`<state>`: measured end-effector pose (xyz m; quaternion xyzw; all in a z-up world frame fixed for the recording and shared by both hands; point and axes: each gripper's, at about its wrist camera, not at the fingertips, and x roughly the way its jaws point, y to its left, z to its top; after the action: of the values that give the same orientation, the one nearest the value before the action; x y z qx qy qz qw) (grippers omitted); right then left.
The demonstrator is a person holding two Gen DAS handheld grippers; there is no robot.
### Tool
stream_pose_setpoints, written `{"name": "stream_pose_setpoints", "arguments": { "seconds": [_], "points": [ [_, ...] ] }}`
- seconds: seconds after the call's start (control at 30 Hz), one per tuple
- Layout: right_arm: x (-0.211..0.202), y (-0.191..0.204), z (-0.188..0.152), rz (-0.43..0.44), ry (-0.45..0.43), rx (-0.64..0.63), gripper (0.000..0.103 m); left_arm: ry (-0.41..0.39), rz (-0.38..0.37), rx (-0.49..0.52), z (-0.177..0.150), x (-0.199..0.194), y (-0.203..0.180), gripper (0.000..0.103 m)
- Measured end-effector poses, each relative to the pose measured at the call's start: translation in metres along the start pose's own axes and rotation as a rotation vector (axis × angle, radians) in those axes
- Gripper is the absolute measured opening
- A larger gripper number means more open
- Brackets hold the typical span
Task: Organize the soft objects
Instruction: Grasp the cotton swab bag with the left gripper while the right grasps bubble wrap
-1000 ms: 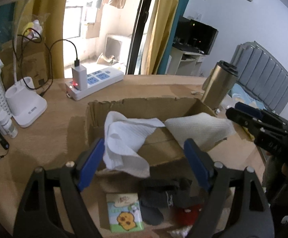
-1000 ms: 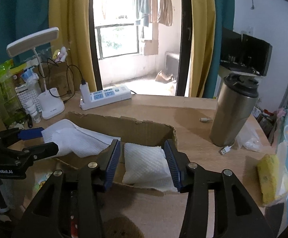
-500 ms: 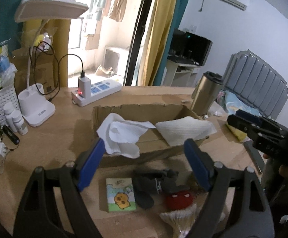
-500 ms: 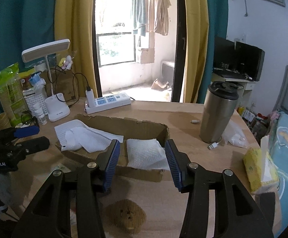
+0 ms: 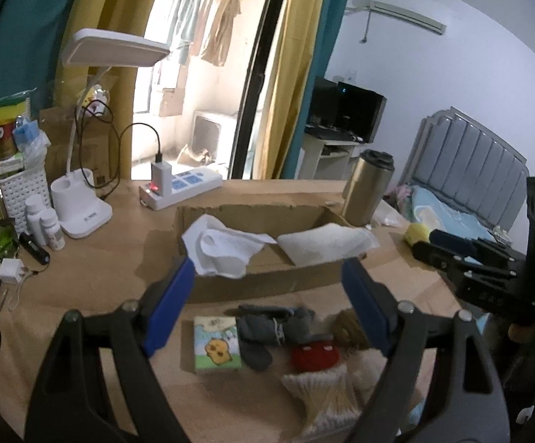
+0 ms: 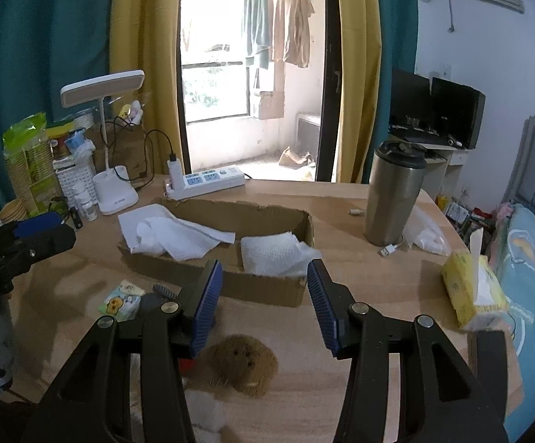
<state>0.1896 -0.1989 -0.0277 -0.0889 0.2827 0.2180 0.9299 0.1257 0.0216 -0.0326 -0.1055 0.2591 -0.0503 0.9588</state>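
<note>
Both left tongs (image 5: 267, 295) and right tongs (image 6: 263, 295) are held spread and empty above the tabletop (image 6: 378, 295). Two white cloths (image 6: 171, 234) are draped in the cardboard box (image 6: 267, 288); socks (image 5: 271, 328) and a brown plush (image 6: 243, 363) lie before it. A partial label, possibly "obot.AI", is seen on the left tongs.

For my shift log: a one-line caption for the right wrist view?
Open right gripper above a brown plush, facing a cardboard box holding two white cloths.

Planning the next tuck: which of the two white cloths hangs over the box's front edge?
The crumpled left cloth; it spills over the cardboard box front wall. The right cloth lies flatter inside.
</note>
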Motion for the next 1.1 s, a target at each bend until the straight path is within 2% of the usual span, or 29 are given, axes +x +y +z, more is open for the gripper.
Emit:
{"name": "stream_pose_setpoints", "arguments": {
  "seconds": [0.63,1.1],
  "points": [
    [-0.004,0.012,-0.067,0.043,0.091,0.036,0.052,0.108,-0.022,0.038,-0.055,0.004,-0.024,0.083],
    [0.014,0.023,-0.1,0.141,0.17,0.04,0.052,0.212,0.022,0.04,-0.083,0.019,-0.028,0.083]
  ]
}}
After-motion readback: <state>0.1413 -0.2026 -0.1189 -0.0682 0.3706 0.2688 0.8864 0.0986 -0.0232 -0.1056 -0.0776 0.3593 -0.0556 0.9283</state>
